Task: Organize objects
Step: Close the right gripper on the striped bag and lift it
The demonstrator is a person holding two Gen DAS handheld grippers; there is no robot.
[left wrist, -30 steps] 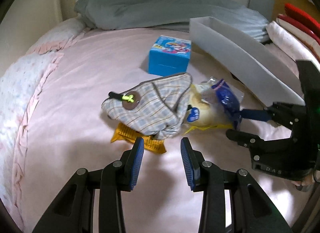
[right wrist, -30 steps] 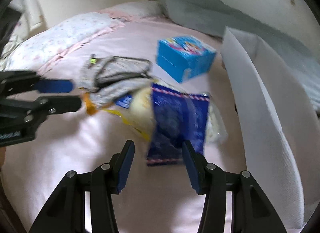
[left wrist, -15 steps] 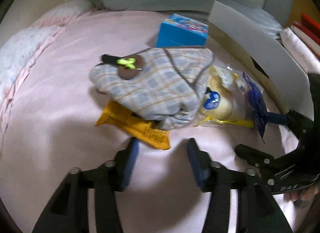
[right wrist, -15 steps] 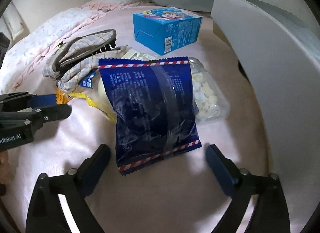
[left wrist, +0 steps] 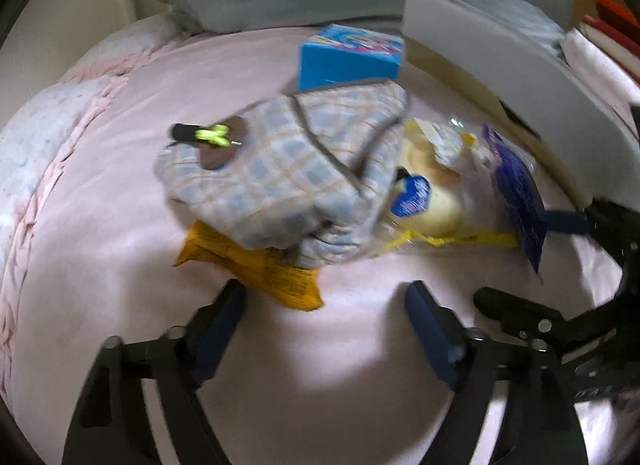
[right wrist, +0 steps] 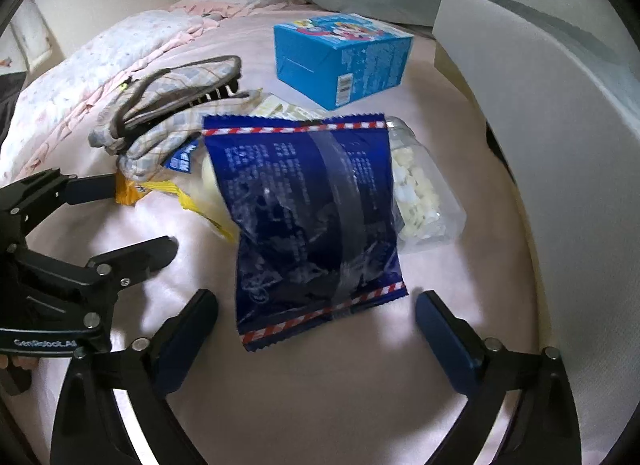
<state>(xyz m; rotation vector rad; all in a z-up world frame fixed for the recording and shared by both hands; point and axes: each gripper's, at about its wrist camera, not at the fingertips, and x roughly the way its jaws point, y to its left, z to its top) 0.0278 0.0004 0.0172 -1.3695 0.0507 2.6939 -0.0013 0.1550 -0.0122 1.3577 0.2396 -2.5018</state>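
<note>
A: How far along is the sorting?

B: Barely begun. The left gripper (left wrist: 322, 305) and right gripper (right wrist: 316, 315) are both standing spread and empty, jaws having just been opening; the blue packet (right wrist: 316, 221) is lying between the right one's fingers, ungripped.

A: And farther off?

B: The yellow packet (left wrist: 260, 269), plaid cloth (left wrist: 288, 177) and blue box (right wrist: 344, 57) are all lying loose on the bed (left wrist: 120, 225), outside the white bin (right wrist: 540, 113).

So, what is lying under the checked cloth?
An orange packet sticks out from under the checked cloth, and a bread bag is tucked under its right edge. The rest is covered.
</note>
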